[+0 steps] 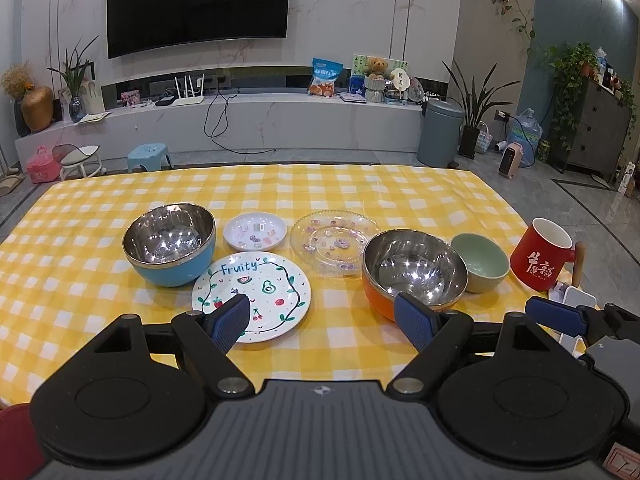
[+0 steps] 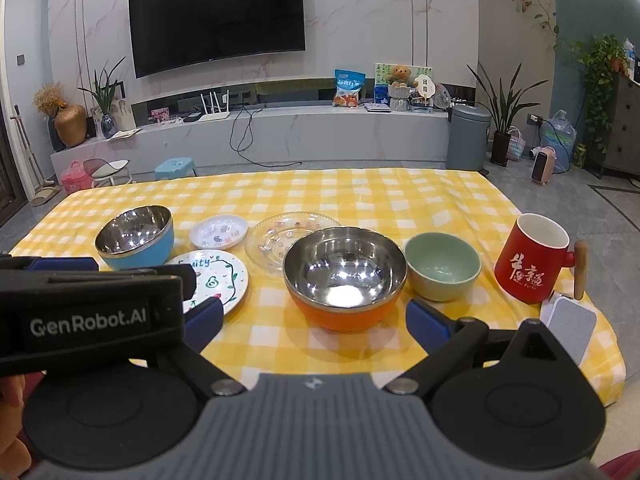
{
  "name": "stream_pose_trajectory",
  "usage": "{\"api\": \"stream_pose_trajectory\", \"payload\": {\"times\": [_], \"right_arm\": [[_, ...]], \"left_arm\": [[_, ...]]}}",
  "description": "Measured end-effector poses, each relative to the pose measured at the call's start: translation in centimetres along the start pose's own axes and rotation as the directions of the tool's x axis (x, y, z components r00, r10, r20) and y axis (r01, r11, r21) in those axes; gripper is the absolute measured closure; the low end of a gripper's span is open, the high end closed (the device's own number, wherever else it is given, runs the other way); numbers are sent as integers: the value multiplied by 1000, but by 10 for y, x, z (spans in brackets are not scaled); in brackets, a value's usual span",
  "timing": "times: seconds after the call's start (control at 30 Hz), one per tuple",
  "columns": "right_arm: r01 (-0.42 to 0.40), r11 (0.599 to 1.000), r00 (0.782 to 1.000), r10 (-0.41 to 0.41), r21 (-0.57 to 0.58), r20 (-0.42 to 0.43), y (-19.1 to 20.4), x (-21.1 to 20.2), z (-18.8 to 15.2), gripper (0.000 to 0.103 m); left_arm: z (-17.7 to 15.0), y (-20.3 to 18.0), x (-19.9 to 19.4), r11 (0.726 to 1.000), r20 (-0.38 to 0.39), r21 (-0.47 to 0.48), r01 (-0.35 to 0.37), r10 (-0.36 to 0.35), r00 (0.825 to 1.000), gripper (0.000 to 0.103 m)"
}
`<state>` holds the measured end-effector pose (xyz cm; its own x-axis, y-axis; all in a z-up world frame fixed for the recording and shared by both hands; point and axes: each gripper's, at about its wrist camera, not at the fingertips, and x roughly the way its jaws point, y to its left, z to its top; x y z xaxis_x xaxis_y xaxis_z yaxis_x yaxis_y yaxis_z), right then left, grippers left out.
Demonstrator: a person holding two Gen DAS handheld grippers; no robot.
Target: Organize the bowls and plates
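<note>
Left gripper [image 1: 322,322]: black linkage arms, round black hubs, silver pivot screws, blue ribbed finger pads [image 1: 232,322], grey ridged body bearing a small emblem. Right gripper [image 2: 314,320]: identical build, blue pads [image 2: 426,326], silver screws. White "GenRobot.AI" lettering marks the left gripper's black side in the right wrist view.

Glossy steel-lined orange bowl [image 2: 345,276], clear glass plate [image 1: 335,242], checked cloth [image 1: 360,192]
</note>
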<state>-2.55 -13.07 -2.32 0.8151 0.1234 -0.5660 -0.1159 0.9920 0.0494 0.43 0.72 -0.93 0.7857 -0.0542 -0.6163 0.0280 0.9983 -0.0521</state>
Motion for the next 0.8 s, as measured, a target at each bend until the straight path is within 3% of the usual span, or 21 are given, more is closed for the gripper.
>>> {"api": "stream_pose_trajectory", "payload": {"times": [0.8], "right_arm": [[10, 1000, 1000, -10, -18, -15, 1, 5, -2, 7]], "left_arm": [[-2, -1, 3, 1000, -22, 15, -13, 13, 1000, 7]]}}
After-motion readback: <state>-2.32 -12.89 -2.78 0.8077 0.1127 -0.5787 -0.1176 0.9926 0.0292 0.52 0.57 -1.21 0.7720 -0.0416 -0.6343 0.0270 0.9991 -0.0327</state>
